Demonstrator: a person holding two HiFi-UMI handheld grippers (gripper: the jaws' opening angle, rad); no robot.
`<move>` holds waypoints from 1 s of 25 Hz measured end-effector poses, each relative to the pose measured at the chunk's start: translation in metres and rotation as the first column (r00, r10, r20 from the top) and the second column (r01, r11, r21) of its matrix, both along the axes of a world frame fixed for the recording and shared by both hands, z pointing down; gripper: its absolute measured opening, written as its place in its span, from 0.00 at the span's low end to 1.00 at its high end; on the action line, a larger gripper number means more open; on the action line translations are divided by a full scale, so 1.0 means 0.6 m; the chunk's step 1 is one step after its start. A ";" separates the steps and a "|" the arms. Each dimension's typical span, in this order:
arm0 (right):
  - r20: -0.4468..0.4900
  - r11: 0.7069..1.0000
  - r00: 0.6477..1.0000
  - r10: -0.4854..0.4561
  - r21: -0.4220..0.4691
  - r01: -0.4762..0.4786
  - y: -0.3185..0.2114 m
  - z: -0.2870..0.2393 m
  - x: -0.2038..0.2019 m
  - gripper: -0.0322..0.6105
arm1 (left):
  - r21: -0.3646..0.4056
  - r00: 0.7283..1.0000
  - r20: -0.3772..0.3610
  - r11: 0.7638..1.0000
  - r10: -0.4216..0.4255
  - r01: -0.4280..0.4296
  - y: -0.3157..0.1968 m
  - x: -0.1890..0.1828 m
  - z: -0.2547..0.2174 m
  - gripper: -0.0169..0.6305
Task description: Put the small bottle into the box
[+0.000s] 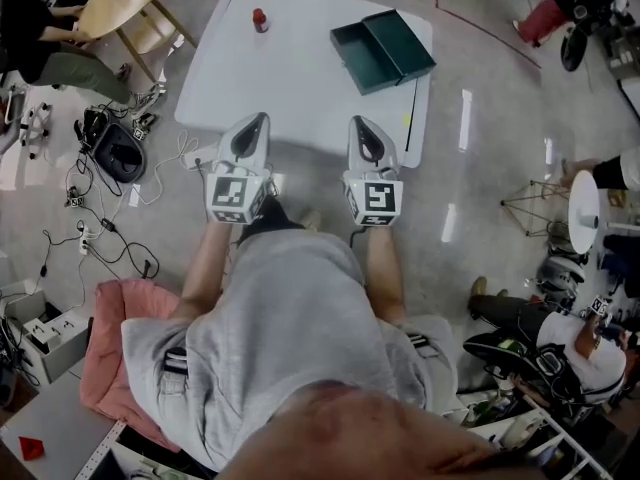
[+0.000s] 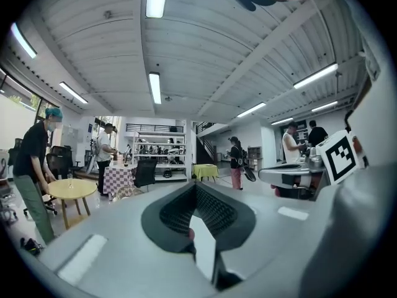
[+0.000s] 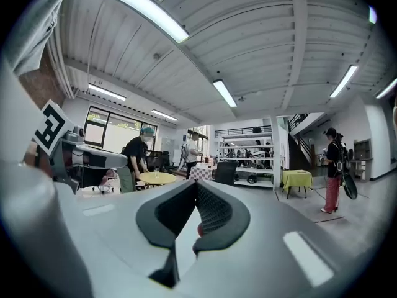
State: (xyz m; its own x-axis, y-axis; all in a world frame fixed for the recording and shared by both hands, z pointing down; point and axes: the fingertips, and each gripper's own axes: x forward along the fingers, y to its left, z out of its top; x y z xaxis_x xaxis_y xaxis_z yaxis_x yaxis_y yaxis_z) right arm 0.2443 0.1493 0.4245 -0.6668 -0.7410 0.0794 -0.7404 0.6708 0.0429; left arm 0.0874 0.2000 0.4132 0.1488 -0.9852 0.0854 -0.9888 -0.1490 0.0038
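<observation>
Head view: left claw (image 1: pixel 258 120) and right claw (image 1: pixel 358 121) closed, empty; we should open one wide before approaching the small bottle (image 1: pixel 260 20).

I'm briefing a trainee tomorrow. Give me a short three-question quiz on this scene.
1. True or false: the bottle is already in the box.
2. Multiple choice: on the table, the box lies to the bottle's: A left, B right, C near side, touching it.
3. Short answer: what do the left gripper and the right gripper hold?

Key
1. False. It stands on the table, apart from the box.
2. B.
3. Nothing. Both have their jaws shut and empty.
</observation>
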 end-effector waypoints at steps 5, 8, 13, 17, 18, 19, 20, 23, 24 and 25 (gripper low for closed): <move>-0.009 0.997 0.997 -0.072 -0.016 0.072 -0.006 0.010 -0.054 0.05 | -0.009 0.999 0.009 0.999 -0.054 0.054 -0.001 -0.042 0.004 0.05; -0.016 0.995 0.995 -0.101 -0.024 0.101 -0.025 0.018 -0.105 0.05 | -0.020 0.997 0.008 0.997 -0.079 0.079 -0.015 -0.089 0.010 0.05; -0.023 0.992 0.993 -0.120 -0.039 0.119 -0.071 0.021 -0.176 0.05 | -0.033 0.995 0.003 0.994 -0.102 0.102 -0.055 -0.159 0.017 0.04; -0.029 0.993 0.993 -0.117 -0.036 0.116 -0.115 0.019 -0.223 0.05 | -0.035 0.995 -0.004 0.994 -0.102 0.102 -0.103 -0.211 0.016 0.05; -0.029 0.993 0.993 -0.115 -0.036 0.114 -0.128 0.016 -0.234 0.06 | -0.033 0.995 -0.006 0.995 -0.099 0.099 -0.116 -0.223 0.015 0.05; -0.028 0.993 0.993 -0.112 -0.039 0.111 -0.140 0.015 -0.246 0.05 | -0.033 0.995 -0.008 0.995 -0.097 0.097 -0.128 -0.236 0.014 0.05; -0.028 0.993 0.994 -0.110 -0.045 0.109 -0.152 0.013 -0.257 0.05 | -0.035 0.995 -0.010 0.995 -0.096 0.096 -0.140 -0.249 0.014 0.05; -0.036 0.992 0.993 -0.112 -0.060 0.110 -0.181 0.016 -0.298 0.05 | -0.048 0.995 -0.013 0.994 -0.102 0.101 -0.169 -0.290 0.023 0.05; -0.040 0.992 0.993 -0.115 -0.063 0.112 -0.188 0.017 -0.313 0.05 | -0.050 0.995 -0.016 0.994 -0.100 0.099 -0.178 -0.301 0.023 0.05; -0.044 0.991 0.992 -0.117 -0.066 0.114 -0.195 0.018 -0.327 0.05 | -0.050 0.995 -0.020 0.994 -0.096 0.095 -0.186 -0.312 0.021 0.05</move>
State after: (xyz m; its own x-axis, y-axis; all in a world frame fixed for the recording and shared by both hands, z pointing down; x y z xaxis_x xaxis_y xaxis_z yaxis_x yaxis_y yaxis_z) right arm 0.0480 0.0322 0.4350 -0.7422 -0.6515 0.1572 -0.6557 0.7544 0.0307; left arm -0.0998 0.0883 0.4260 0.0566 -0.9896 0.1320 -0.9981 -0.0529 0.0309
